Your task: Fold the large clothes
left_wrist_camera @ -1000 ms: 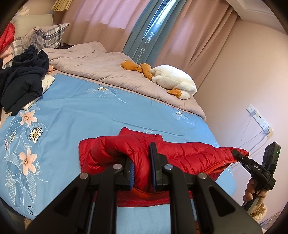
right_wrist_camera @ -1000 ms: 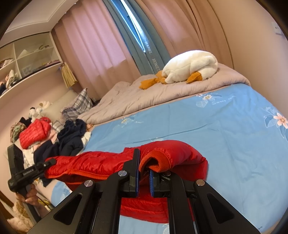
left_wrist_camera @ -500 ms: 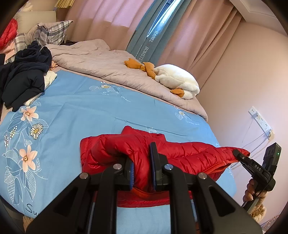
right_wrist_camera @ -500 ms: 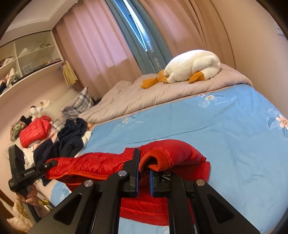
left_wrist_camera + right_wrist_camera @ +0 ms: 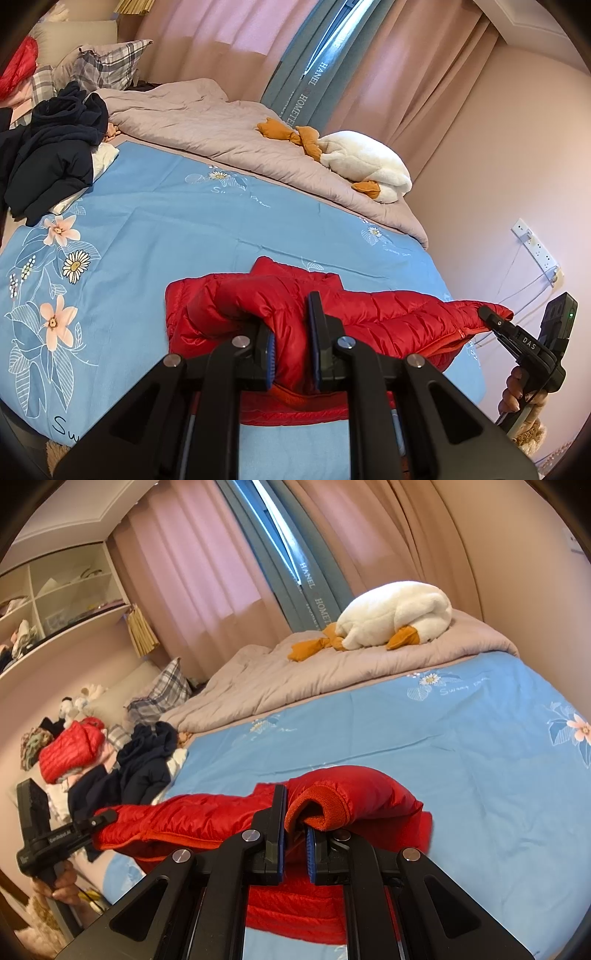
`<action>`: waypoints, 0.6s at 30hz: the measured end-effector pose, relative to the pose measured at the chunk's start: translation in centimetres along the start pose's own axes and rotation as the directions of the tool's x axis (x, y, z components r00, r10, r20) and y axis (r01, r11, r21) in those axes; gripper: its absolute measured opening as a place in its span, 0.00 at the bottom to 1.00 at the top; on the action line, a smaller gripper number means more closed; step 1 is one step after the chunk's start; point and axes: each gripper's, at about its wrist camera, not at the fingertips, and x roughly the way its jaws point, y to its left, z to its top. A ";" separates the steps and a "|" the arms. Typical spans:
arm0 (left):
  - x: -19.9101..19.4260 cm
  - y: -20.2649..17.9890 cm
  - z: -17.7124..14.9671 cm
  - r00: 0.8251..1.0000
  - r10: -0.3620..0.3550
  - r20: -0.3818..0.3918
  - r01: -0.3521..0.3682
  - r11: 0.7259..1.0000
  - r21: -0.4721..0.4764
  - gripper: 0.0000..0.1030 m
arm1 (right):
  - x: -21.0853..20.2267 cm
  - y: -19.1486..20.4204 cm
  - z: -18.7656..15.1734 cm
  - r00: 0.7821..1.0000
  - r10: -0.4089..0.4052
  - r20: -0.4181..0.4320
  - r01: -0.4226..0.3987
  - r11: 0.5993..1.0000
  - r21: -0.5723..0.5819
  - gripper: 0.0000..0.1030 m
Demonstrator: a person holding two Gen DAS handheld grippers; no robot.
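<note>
Pink curtains point(image 5: 207, 576) hang behind a big bed, and a blue-grey curtain strip point(image 5: 306, 85) between them has white letters that read "HANEL" and "HOMETE", with the rest hidden. Cursive writing on the smooth blue flowered sheet point(image 5: 184, 236) is too small to read. White wall shelves point(image 5: 55, 602) hold small things that are too blurry to tell.

A soft, rumpled grey quilt point(image 5: 207, 125) lies along the far side of the bed, with a fluffy white plush goose point(image 5: 395, 616) on top of it. A floppy pile of dark clothes point(image 5: 51, 155) sits at one corner, near a plaid pillow point(image 5: 107, 62).

Close to the near edge of the bed lies the puffy red jacket point(image 5: 369, 314), shiny and stitched in rows, with a ribbed knit cuff point(image 5: 325, 808).

The left gripper point(image 5: 290, 354) is black with blue pads and squeezes a thick fold of the jacket. The right gripper point(image 5: 295, 843) pinches thin red cloth just under the cuff; seen from the left camera, it has "DAS" on it. From the right camera, the left gripper's label starts "GenRobot".
</note>
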 end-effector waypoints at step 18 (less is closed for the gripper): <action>0.0 0.1 0.0 1.000 0.002 0.000 -0.002 1.000 0.000 0.14 | 0.1 0.1 0.0 1.000 0.000 0.000 0.000 1.000 0.002 0.09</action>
